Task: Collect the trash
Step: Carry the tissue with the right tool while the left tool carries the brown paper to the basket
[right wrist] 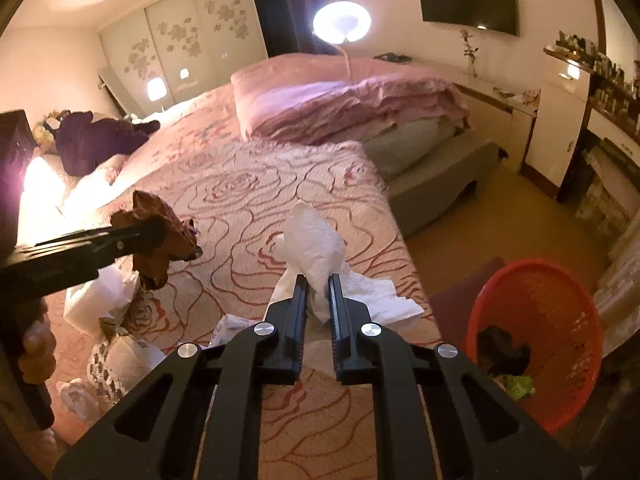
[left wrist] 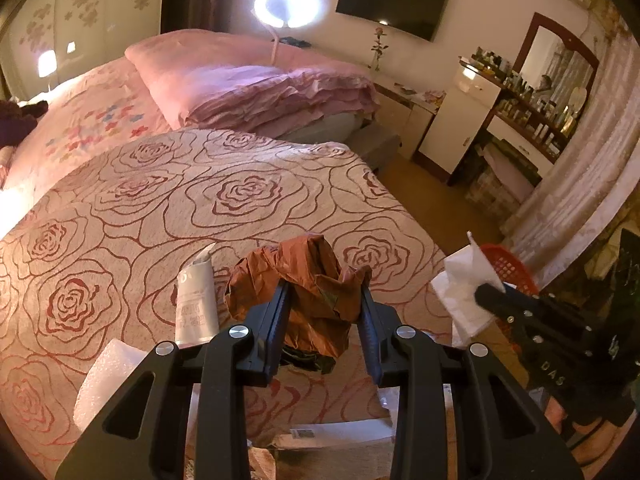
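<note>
My left gripper (left wrist: 325, 283) is shut on a crumpled brown wrapper (left wrist: 308, 276), held above the rose-patterned bedspread (left wrist: 224, 196). The same wrapper (right wrist: 160, 232) shows at the left of the right wrist view, pinched in the left gripper (right wrist: 176, 236). My right gripper (right wrist: 318, 280) is shut on a white tissue (right wrist: 314, 240), lifted off the bed; that tissue (left wrist: 466, 280) hangs at the right of the left wrist view. A red mesh bin (right wrist: 536, 336) stands on the floor to the right of the bed, with dark and green scraps inside.
A white tube (left wrist: 196, 300), a white foam piece (left wrist: 104, 380) and flat paper packaging (left wrist: 336, 436) lie on the bedspread near me. More white wrappers (right wrist: 100, 300) sit at the bed's left. Folded pink quilts (left wrist: 256, 84) are at the far end. A dresser (left wrist: 520, 120) lines the right wall.
</note>
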Tool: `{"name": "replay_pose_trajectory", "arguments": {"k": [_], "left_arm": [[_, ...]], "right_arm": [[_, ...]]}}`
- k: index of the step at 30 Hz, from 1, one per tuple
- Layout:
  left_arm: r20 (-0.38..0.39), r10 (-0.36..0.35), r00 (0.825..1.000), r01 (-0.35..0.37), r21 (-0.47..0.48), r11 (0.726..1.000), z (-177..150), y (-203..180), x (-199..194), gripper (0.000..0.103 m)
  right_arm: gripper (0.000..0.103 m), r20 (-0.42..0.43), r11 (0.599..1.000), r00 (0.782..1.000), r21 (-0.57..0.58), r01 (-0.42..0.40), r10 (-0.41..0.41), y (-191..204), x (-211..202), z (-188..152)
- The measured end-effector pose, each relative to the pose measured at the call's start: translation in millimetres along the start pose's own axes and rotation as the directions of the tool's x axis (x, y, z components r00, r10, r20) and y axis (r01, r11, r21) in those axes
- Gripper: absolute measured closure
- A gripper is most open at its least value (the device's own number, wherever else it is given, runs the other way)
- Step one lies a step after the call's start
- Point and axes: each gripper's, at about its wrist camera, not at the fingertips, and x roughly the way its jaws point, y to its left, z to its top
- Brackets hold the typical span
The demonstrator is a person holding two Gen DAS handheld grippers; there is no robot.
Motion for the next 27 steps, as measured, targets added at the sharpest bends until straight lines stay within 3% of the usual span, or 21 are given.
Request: {"name": "replay_pose_trajectory", "arguments": {"k": [18,27], "left_arm": [[0.012,-0.087,0.996,0.085,0.093,0.992,14.8,-58.2,-6.9,0.072],[-0.023,-0.152,0.988,0.154,0.157,0.976,17.4,-108.6,10.5,0.072]], "right_arm": [[0.092,0.09,0.995,0.994,0.08,0.055,-0.062,-41.6,-48.7,1.2],[0.092,0.114,0.981,0.983,0.145,0.126,-0.143,-84.7,-74.5,-4.4]]}}
